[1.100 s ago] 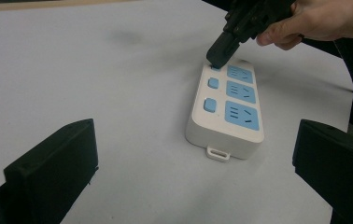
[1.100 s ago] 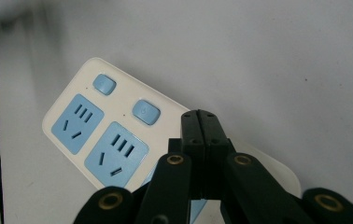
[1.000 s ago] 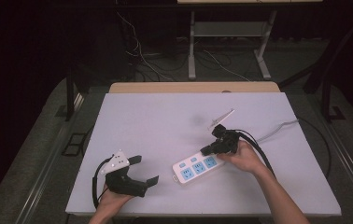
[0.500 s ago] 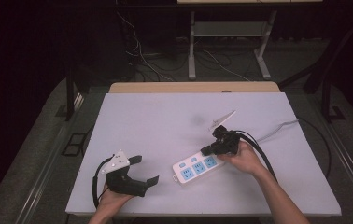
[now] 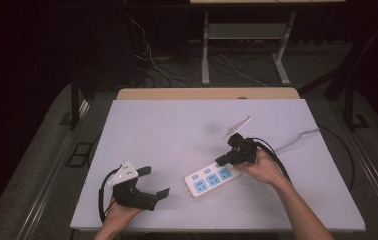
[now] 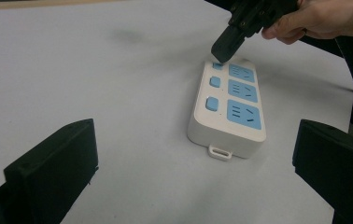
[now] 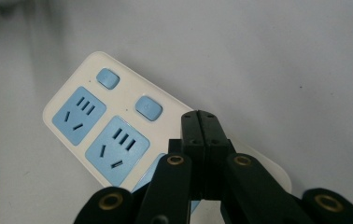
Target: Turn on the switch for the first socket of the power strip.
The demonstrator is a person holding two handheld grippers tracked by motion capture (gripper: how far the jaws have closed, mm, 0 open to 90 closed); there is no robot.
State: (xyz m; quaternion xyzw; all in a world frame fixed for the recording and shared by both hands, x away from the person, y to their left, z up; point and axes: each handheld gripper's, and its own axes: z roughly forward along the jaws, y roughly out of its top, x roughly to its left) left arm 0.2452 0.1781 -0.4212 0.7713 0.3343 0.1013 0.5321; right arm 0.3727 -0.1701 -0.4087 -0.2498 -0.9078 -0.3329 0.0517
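A white power strip (image 5: 209,179) with blue sockets and blue buttons lies on the white table (image 5: 177,130), right of centre near the front. My right gripper (image 5: 223,160) is shut, with its tips down over the strip's far end. In the right gripper view the closed jaws (image 7: 200,122) cover the third button, beside two free buttons (image 7: 148,108). From the left gripper view, the right gripper (image 6: 223,45) hangs just above the strip (image 6: 230,107); contact with the button cannot be told. My left gripper (image 5: 153,182) rests open at the front left and points at the strip (image 6: 193,140).
A light cord (image 5: 302,136) runs from the strip's area toward the table's right edge. The right gripper's black cable (image 5: 277,162) loops beside the person's hand. A wooden edge (image 5: 207,93) borders the table's back, with desk legs and floor cables beyond.
The right gripper has shifted only slightly at the strip's far end. The left gripper and the strip have stayed where they were.
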